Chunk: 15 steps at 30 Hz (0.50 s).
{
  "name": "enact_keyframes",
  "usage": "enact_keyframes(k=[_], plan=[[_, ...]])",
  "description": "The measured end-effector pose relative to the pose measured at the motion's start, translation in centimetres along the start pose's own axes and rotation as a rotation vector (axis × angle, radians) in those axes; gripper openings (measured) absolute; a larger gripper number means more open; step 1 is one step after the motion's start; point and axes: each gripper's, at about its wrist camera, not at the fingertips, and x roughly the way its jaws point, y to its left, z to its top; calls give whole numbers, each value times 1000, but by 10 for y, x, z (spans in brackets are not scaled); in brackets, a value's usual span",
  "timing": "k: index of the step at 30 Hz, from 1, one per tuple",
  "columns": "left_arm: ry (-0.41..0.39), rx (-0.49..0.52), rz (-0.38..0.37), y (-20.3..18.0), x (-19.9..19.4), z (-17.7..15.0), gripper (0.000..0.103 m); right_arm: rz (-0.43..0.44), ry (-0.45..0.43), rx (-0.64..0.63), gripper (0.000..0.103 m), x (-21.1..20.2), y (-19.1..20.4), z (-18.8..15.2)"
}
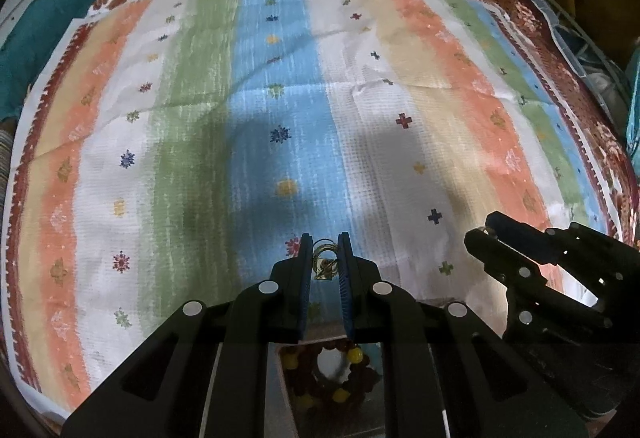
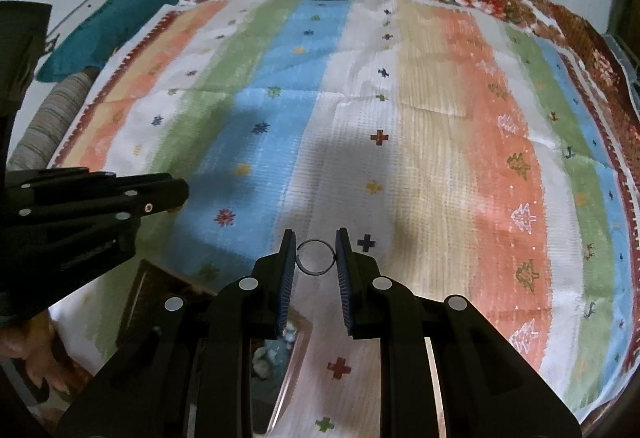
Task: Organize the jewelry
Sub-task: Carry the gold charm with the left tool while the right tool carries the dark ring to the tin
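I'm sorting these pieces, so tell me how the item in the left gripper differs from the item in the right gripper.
The gold ornament in the left gripper is brassy and intricate, with a loop on top and a dangling part; the ring in the right gripper is a plain, thin, dark hoop. The ornament fills its gap with detail, while the ring is open, showing the striped cloth through it. Both are pinched between blue pads above the cloth.

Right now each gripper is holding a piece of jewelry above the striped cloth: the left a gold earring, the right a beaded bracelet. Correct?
Not quite. The right gripper holds a thin plain ring between its fingers, not a beaded bracelet, as the right wrist view shows. The left gripper does hold a gold earring above the striped cloth.
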Motion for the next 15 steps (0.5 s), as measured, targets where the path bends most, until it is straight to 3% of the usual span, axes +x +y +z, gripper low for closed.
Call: enact_keyframes(k=[15], plan=[[-95,20,-45,-3,-50,-29,12,52,-66,-8,21,-37,10,-25]])
